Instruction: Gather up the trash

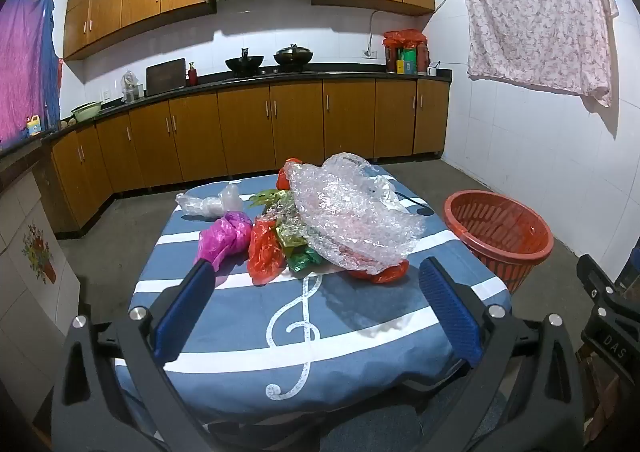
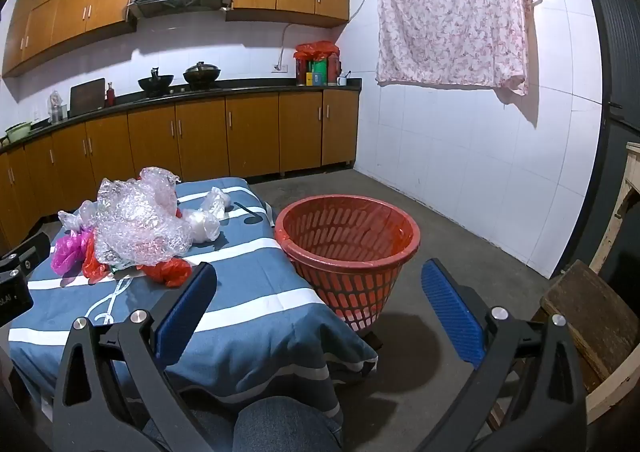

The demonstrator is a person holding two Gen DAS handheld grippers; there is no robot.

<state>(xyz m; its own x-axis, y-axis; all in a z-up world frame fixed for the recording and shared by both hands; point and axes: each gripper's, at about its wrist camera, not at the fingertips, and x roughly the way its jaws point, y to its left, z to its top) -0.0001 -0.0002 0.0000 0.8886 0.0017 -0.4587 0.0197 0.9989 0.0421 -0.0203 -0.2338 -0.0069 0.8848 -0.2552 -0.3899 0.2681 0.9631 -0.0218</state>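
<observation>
A pile of trash lies on the blue striped tablecloth [image 1: 248,316]: a big sheet of bubble wrap [image 1: 352,215], a pink bag [image 1: 226,238], a red bag [image 1: 264,252], green wrappers [image 1: 300,252] and clear plastic [image 1: 208,205]. The pile also shows in the right wrist view, with the bubble wrap [image 2: 136,228] on top. A red slotted basket [image 2: 348,248] stands on the floor right of the table, also in the left wrist view [image 1: 500,236]. My left gripper [image 1: 316,276] is open and empty, short of the pile. My right gripper [image 2: 320,284] is open and empty, before the basket.
Brown kitchen cabinets [image 1: 240,127] and a dark counter with woks line the far wall. A floral cloth [image 2: 452,7] hangs on the white tiled wall at right. A wooden stool [image 2: 592,316] stands at the right. The floor is grey concrete [image 2: 460,252].
</observation>
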